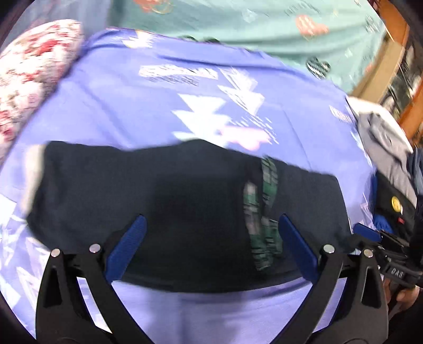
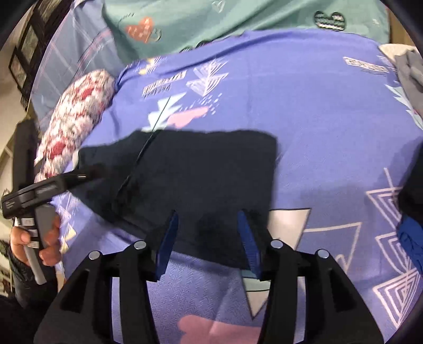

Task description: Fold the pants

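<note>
Lying flat on the purple patterned bedsheet (image 1: 111,111), the dark pants (image 1: 158,201) form one folded, roughly rectangular bundle whose long axis runs left to right across both wrist views. One pair of pants is present, with one green plaid strip (image 1: 261,211) crossing the fabric front to back in the left wrist view; whether it is a lining or a drawstring cannot be determined.

Two grippers are in use. The left gripper (image 1: 210,248) has its two blue fingers spread wide apart, released, holding nothing. The near edge of the pants lies between and just beyond the fingertips, with the plaid strip just inside the right-hand finger (image 1: 296,243).

The right gripper (image 2: 208,238) is likewise released, its two blue fingers (image 2: 169,238) parted and empty. The near right corner of the pants (image 2: 201,172) sits between the fingertips, on the bedsheet (image 2: 330,119).

One floral pillow (image 2: 76,119) rests beside the left end of the pants. One teal sheet (image 1: 238,23) lies beyond the purple one.
</note>
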`<state>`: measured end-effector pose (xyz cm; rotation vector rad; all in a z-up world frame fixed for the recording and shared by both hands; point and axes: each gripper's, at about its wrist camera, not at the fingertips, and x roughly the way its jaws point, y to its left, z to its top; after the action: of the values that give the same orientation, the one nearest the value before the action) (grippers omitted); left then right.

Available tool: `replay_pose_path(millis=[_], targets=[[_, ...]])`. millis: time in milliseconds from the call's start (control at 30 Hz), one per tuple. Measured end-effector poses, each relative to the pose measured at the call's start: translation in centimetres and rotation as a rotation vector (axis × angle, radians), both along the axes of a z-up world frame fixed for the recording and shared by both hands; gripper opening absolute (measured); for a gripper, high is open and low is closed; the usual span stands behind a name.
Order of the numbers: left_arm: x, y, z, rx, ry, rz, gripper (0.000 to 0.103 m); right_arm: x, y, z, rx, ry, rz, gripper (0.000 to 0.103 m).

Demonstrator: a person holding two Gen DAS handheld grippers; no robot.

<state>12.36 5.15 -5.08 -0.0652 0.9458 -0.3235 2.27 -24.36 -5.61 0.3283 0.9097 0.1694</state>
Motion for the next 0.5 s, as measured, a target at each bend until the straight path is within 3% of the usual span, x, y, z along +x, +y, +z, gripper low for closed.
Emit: replay_pose_path(millis=[133, 233, 400, 500], targets=[[0.5, 6.0, 0.3, 0.006, 0.017, 0.146, 0.101, 0.3, -0.7, -0.3, 0.012, 0.012, -0.036, 0.058], [0.7, 10.8, -0.5, -0.054, 0.065, 0.258, 0.101, 0.8, -0.4, -1.1, 0.064, 0.049, -0.002, 0.058], [0.8, 16.9, -2.2, -0.136, 0.134, 0.462, 0.101, 1.3, 2.0, -1.3, -0.048, 0.076, 0.044, 0.070], [1.1, 18.2, -2.7, -0.173, 0.157, 0.468, 0.101, 1.6, 1.4, -1.1, 0.013, 0.083, 0.019, 0.072]])
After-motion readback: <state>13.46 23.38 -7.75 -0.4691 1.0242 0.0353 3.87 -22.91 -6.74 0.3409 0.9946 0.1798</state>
